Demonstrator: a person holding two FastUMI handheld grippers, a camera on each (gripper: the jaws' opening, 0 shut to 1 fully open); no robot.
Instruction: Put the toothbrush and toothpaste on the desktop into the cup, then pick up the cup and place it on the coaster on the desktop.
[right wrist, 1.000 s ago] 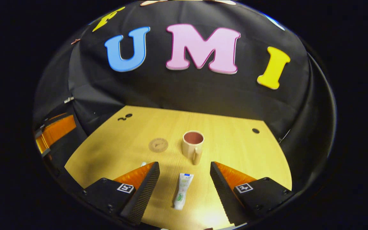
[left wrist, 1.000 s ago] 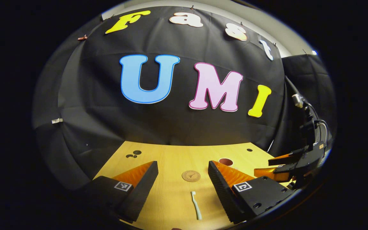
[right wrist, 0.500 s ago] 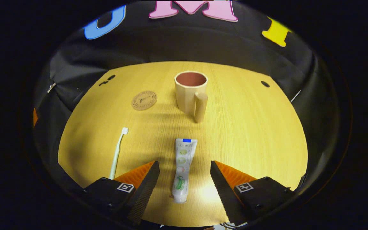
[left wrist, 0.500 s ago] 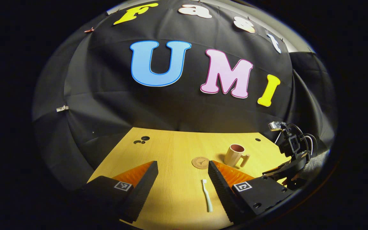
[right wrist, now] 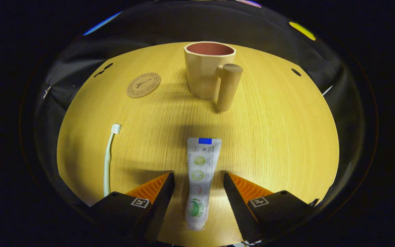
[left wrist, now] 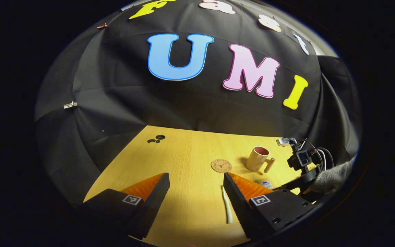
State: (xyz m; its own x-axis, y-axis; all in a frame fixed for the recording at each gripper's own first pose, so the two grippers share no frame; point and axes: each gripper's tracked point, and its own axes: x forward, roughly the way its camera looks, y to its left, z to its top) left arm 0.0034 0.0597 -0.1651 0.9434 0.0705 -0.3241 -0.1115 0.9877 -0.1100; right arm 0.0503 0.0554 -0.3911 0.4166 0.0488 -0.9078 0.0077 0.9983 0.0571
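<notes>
In the right gripper view a white toothpaste tube (right wrist: pixel 200 181) lies flat on the wooden desktop (right wrist: pixel 279 144), lengthwise between the fingers of my open right gripper (right wrist: pixel 198 178); neither finger touches it. Beyond it stands a beige cup (right wrist: pixel 207 70) with a peg handle. A round cork coaster (right wrist: pixel 143 85) lies to the cup's left, and a pale toothbrush (right wrist: pixel 108 156) lies at the left. In the left gripper view my left gripper (left wrist: pixel 195 178) is open above the desktop, with the toothbrush (left wrist: pixel 226 207) beside its right finger. Farther off there are the coaster (left wrist: pixel 221 165) and cup (left wrist: pixel 257 158).
In the left gripper view the right gripper's body with its camera and cables (left wrist: pixel 302 161) hangs low at the right, held by a hand in a grey sleeve (left wrist: pixel 331 175). Small dark holes (left wrist: pixel 156 139) mark the desktop's far left corner. Black cloth walls the desk.
My right gripper has dropped and tilted down toward the toothpaste, which now lies between its fingers. The left gripper has shifted left and tilted down, so the toothbrush now lies by its right finger.
</notes>
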